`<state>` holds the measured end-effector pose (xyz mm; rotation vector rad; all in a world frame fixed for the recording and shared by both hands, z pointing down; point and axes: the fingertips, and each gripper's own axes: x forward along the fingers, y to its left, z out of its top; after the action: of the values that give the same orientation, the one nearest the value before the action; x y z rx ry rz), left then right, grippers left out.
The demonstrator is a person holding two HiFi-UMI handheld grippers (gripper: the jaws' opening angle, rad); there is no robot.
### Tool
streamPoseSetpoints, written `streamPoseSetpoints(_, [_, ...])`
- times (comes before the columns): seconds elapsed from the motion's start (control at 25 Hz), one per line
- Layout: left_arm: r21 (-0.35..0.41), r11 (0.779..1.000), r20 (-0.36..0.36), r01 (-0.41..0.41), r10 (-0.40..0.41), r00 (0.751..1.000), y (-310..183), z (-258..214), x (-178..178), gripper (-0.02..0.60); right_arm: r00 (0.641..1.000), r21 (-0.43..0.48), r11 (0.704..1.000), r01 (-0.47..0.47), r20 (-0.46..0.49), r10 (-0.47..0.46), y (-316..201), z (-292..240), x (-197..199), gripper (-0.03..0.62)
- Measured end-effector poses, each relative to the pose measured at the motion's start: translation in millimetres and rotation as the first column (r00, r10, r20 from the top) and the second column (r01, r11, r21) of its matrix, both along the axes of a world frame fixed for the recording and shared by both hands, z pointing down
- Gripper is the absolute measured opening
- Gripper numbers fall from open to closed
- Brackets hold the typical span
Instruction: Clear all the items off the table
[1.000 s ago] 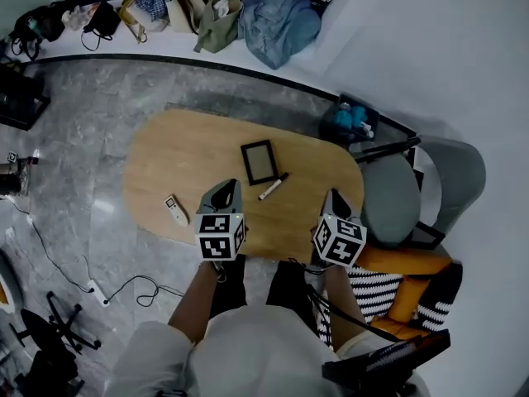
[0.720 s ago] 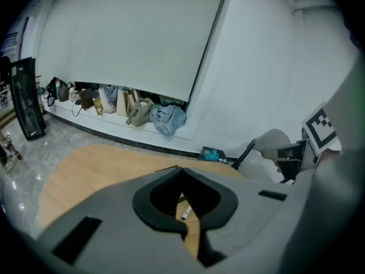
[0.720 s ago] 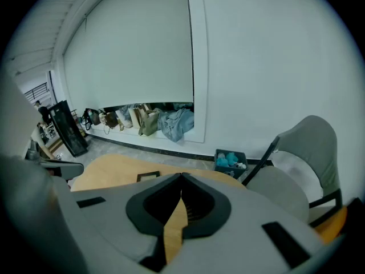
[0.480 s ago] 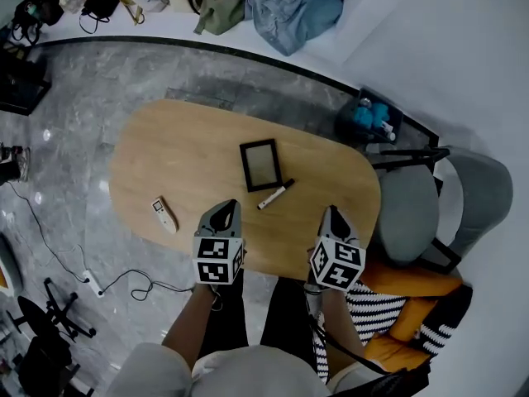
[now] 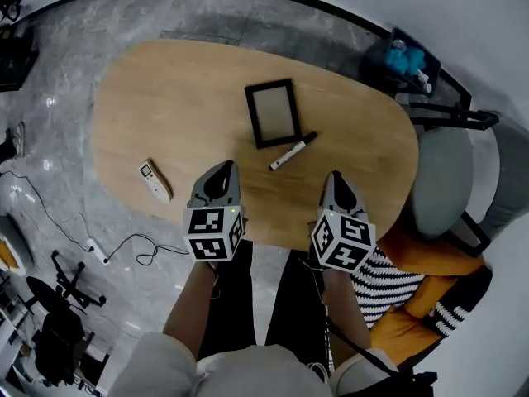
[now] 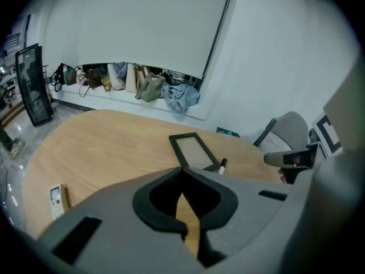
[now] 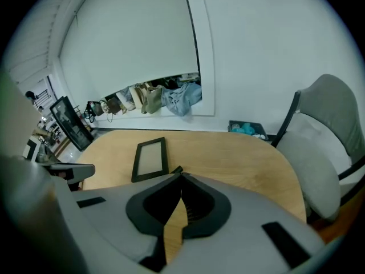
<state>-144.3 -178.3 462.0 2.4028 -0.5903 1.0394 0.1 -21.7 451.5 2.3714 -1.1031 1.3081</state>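
Note:
On the oval wooden table (image 5: 165, 89) lie a black picture frame (image 5: 273, 112), a black-and-white marker (image 5: 293, 150) just in front of it, and a small white remote (image 5: 154, 180) at the left. My left gripper (image 5: 221, 169) hovers over the near edge, shut and empty, between the remote and the marker. The right gripper (image 5: 334, 179) is shut and empty too, over the near edge to the right of the marker. In the left gripper view the frame (image 6: 194, 150), marker (image 6: 222, 165) and remote (image 6: 56, 200) lie beyond the jaws. The right gripper view shows the frame (image 7: 150, 157) ahead on the left.
A grey chair (image 5: 446, 180) stands at the table's right end, with an orange and striped cushion (image 5: 413, 296) beside the person. A dark bin with blue items (image 5: 405, 56) sits on the floor beyond. Cables (image 5: 124, 251) trail on the floor at the left. Bags and clothes (image 6: 142, 84) line the far wall.
Both grippers have come down toward the table's near edge. The head view has tipped down, so the table looks larger. The items on the table have not moved.

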Motion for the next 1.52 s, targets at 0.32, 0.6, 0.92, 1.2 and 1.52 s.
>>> streamPoseSetpoints(0.32, [-0.023,0.999,0.0,0.035,-0.035,0.999,-0.3,16.2,-15.0,0.008,0.998,0.029,0.997,0.069,-0.005,-0.069,-19.8,6.5,1.6,0.025])
streamPoseSetpoints(0.6, [-0.037,0.996,0.005,0.075,-0.075,0.997,-8.2,35.1,-28.6,0.008,0.984,0.046,0.983,0.179,-0.025,-0.178,-63.2,15.0,7.8,0.03])
streamPoseSetpoints(0.92, [-0.037,0.996,-0.003,0.084,-0.085,0.996,-21.8,41.7,-38.7,0.008,0.958,0.032,0.957,0.287,0.015,-0.288,-108.0,37.7,14.7,0.158])
streamPoseSetpoints(1.2, [-0.039,0.997,-0.014,0.073,-0.074,0.997,-32.2,48.2,-40.0,0.008,0.923,-0.007,0.926,0.378,0.083,-0.376,-135.3,66.5,20.8,0.16])
streamPoseSetpoints(1.52, [-0.06,0.996,-0.012,0.073,-0.073,0.997,-38.3,58.0,-37.3,0.008,0.909,-0.061,0.914,0.402,0.149,-0.39,-149.5,96.2,22.7,0.132])
